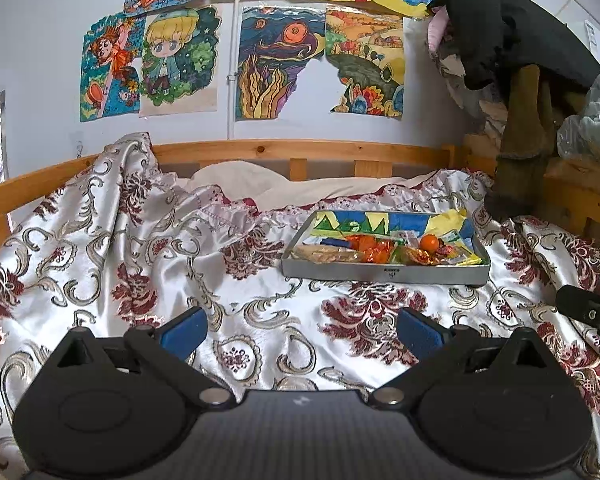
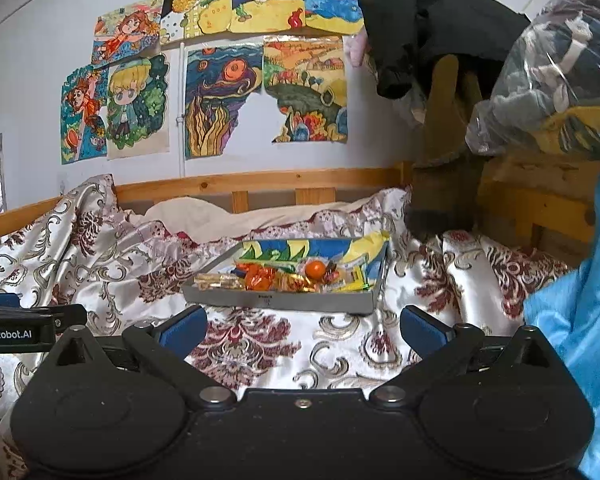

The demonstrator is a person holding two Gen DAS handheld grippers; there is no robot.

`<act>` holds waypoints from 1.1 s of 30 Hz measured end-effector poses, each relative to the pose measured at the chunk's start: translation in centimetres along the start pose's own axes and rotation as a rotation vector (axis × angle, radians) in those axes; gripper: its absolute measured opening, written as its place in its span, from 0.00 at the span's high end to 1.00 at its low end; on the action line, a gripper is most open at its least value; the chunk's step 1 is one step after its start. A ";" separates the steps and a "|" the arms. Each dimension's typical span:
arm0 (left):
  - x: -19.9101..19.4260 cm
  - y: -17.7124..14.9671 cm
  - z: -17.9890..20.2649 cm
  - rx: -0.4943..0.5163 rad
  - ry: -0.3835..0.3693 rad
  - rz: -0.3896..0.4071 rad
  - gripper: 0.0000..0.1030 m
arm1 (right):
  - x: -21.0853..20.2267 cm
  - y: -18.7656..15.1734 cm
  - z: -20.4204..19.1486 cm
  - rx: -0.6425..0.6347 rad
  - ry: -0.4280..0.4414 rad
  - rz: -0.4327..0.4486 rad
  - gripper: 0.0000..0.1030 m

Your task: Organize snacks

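left gripper (image 1: pixel 300 330): jaws spread wide, empty, hovered over bedspread (image 1: pixel 140 264)
right gripper (image 2: pixel 302 330): jaws apart, empty, above same cloth
snack tray (image 1: pixel 384 274): grey, flat on the bed ahead of both grippers, well apart from them
tray contents: orange fruit (image 1: pixel 429 242), wrapped snacks (image 1: pixel 374 254), yellow packets
far: wooden rail (image 1: pixel 300 150), drawings (image 1: pixel 280 60) on wall

Shallow grey tray (image 1: pixel 384 274) flat on the bedspread, right of centre frame, packed with snacks: orange wrappers (image 1: pixel 374 249), a round orange (image 1: pixel 429 242), yellow packets (image 1: pixel 466 258), biscuit packs (image 1: pixel 328 255) at left end.
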State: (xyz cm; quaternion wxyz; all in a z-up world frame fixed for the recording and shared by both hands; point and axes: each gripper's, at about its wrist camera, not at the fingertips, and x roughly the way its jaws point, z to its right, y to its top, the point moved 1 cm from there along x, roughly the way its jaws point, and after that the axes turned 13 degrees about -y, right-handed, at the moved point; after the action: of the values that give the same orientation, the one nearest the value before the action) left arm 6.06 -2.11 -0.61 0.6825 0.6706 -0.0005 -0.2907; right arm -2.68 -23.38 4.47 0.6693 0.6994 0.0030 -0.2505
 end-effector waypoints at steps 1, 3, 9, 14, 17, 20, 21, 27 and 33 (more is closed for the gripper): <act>0.0 -0.1 -0.1 -0.007 0.000 0.000 0.00 | 0.0 -0.2 0.0 -0.001 0.001 -0.006 0.01; 0.0 -0.2 -0.3 -0.018 -0.002 -0.004 0.00 | 0.0 -0.3 -0.2 -0.007 0.002 -0.015 0.01; 0.4 -0.6 -0.6 -0.035 0.002 -0.021 0.00 | 0.3 -0.7 -0.5 -0.015 0.001 -0.031 0.01; 0.7 -0.8 -0.9 -0.060 0.010 -0.029 0.00 | 0.7 -0.9 -0.5 -0.009 0.000 -0.049 0.01; 0.7 -0.9 -1.0 -0.064 0.013 -0.030 0.00 | 0.8 -1.1 -0.6 -0.017 0.002 -0.056 0.01; 0.8 -1.0 -0.9 -0.063 0.015 -0.036 0.00 | 0.9 -1.2 -0.8 -0.028 0.004 -0.063 0.01; 0.8 -0.9 -0.9 -0.063 0.015 -0.038 0.00 | 0.9 -1.2 -0.9 -0.032 0.005 -0.063 0.01; 0.8 -1.0 -0.8 -0.061 0.017 -0.040 0.00 | 1.1 -1.3 -1.1 -0.044 0.006 -0.070 0.01; 0.8 -1.1 -0.9 -0.061 0.022 -0.044 0.00 | 1.1 -1.4 -1.1 -0.047 0.006 -0.072 0.01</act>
State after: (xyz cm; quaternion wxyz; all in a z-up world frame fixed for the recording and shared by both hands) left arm 6.68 -1.55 -2.01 0.6962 0.6523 0.0306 -0.2980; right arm -1.79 -22.58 2.74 0.6762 0.6836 0.0363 -0.2721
